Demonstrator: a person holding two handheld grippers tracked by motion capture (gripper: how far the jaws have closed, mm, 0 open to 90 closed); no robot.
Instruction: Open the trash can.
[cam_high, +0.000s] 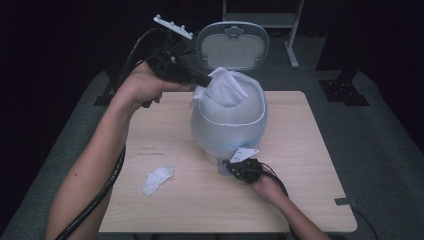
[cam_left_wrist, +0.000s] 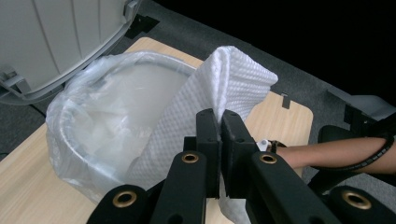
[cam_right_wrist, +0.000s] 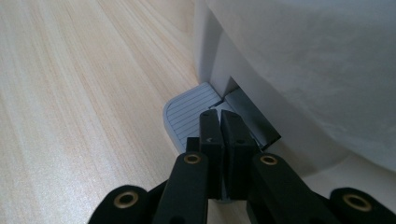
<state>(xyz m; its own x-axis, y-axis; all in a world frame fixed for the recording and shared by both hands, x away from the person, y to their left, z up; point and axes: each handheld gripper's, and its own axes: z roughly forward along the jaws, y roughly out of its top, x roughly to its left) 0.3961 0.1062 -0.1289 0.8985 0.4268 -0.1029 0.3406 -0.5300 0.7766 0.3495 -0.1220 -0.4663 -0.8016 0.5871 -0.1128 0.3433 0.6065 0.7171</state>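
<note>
White paper towel (cam_left_wrist: 224, 84) pinched by left tool (cam_left_wrist: 219, 116) (bin liner (cam_left_wrist: 93, 121) beneath).

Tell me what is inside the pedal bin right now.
The pedal bin holds a clear plastic liner, folded over its rim. A white paper towel, pinched by the left gripper, hangs at the opening. The bin's bottom is hidden behind the cloudy liner and the towel.
</note>
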